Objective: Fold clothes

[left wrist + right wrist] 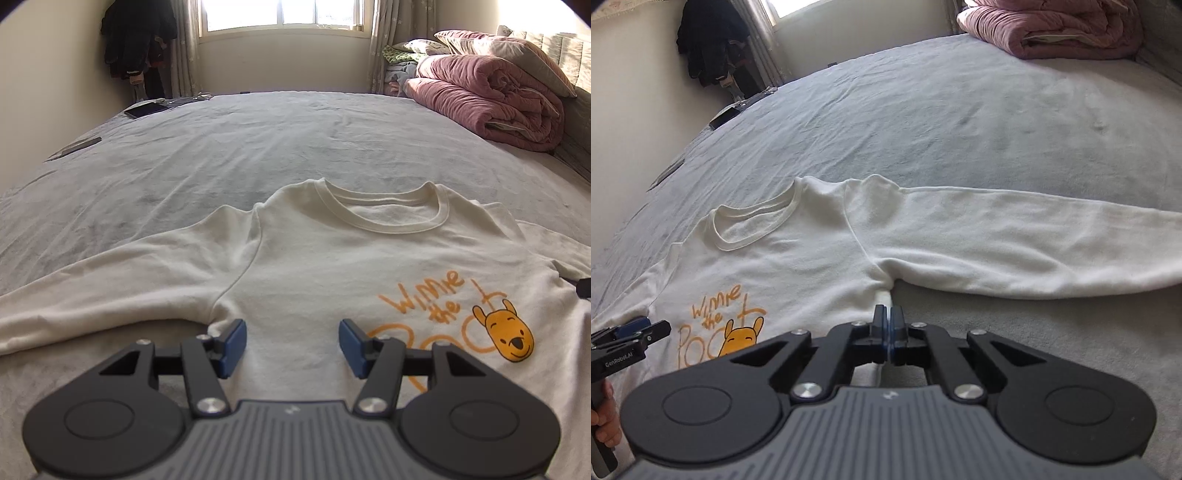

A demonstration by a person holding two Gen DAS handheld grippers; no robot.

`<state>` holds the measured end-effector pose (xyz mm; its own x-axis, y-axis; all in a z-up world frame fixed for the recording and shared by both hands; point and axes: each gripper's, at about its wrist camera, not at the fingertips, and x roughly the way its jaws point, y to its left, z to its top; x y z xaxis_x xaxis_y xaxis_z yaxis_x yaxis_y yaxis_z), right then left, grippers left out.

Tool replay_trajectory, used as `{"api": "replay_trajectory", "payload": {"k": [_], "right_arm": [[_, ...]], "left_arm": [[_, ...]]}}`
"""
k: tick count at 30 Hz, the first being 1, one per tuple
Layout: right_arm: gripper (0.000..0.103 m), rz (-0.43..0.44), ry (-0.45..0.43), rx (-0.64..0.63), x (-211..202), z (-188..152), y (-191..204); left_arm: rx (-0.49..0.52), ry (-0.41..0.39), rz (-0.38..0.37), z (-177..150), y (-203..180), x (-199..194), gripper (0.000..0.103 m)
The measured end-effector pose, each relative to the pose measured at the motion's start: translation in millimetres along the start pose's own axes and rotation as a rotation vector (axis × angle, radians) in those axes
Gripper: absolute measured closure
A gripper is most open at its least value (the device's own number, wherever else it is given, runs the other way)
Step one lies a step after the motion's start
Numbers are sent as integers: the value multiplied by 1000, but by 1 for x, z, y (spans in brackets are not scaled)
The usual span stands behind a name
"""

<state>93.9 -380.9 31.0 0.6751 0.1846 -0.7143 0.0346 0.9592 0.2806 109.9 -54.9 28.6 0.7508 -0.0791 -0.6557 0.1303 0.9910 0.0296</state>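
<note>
A cream sweatshirt [314, 266] lies face up and spread flat on the grey bed [240, 140], its collar [384, 210] pointing away toward the window [284, 14] and both long sleeves stretched out sideways. An orange bear print [508, 332] with scrawled lettering sits on the chest, below the collar.

The left hand-held gripper [291, 341] hovers over the sweatshirt's body just under one armpit seam, its blue pads [233, 341] spread wide and gripping nothing. The right hand-held gripper [887, 332] sits low at the other side seam, just beneath the armpit where the sleeve [1015, 240] branches off; its pads are pressed tight together, and a thin fold of cream cloth appears caught between them.

Beyond the sweatshirt, at the far corner of the bed, a rolled pink quilt [487, 92] is piled. Dark clothes [136, 40] hang in the room's corner beside the window.
</note>
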Motion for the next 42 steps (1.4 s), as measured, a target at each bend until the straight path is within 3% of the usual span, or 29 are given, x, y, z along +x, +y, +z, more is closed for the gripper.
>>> {"api": "replay_trajectory", "payload": {"k": [11,12,13,27,28,30,31,32,39,42], "right_arm": [[102,-62,5,68,-1,0,-30],[101,-67,5,76,-1,0,-33],[92,-72,5,83,-1,0,-36],[91,-259,-64,352,-21,3,-96],[89,-273,-72,365,-22,3,-98],[73,-306,-90,369,-25,4,-100],[50,-317,-103,373,-28,4,-100],[38,-334,-123,379,-30,4,-101],[38,-231,-157,575,-39,0,-124],[38,-261,-173,609,-42,-1,-129]], "left_arm": [[22,4,10,-3,-3,3,46],[23,4,10,-3,-3,3,46],[21,4,10,-3,-2,3,46],[19,17,25,-2,-3,4,46],[21,19,27,-1,-3,4,46],[25,23,29,-1,-3,4,46],[26,25,29,-1,-3,5,45],[27,27,29,0,-3,5,45],[26,38,32,0,-3,5,43],[24,42,34,0,-3,5,43]]}}
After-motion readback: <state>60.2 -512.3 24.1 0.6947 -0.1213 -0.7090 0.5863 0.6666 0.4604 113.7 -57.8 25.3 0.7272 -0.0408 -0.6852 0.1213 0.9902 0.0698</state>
